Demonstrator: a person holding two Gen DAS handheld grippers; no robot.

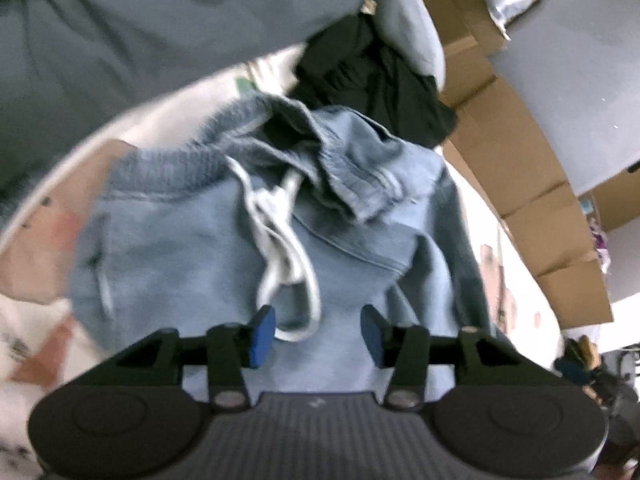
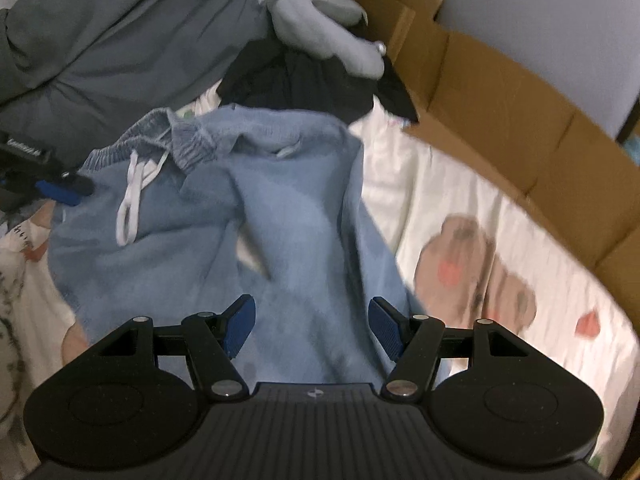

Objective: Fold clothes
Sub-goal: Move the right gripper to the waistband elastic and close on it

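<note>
Two grippers angled down over blue sweatpants (image 2: 208, 208) on printed sheet (image 2: 460, 200); cardboard boxes (image 2: 520, 128) beyond; left gripper (image 1: 318, 330) jaws apart; right gripper (image 2: 312, 322) jaws apart, empty.

The left gripper (image 1: 318, 330) is tilted steeply downward, its blue pads (image 1: 262, 334) parted with nothing pinched between them. The right gripper (image 2: 312, 326) is likewise angled downward, jaws spread wide and empty. From the right wrist view, the left gripper is seen at nine o'clock.

Soft matt fleece blue sweatpants (image 2: 280, 208) with ribbed waistband, white woven drawstring (image 1: 288, 240), brown cardboard boxes (image 2: 520, 120), printed cotton sheet (image 2: 460, 208)
</note>
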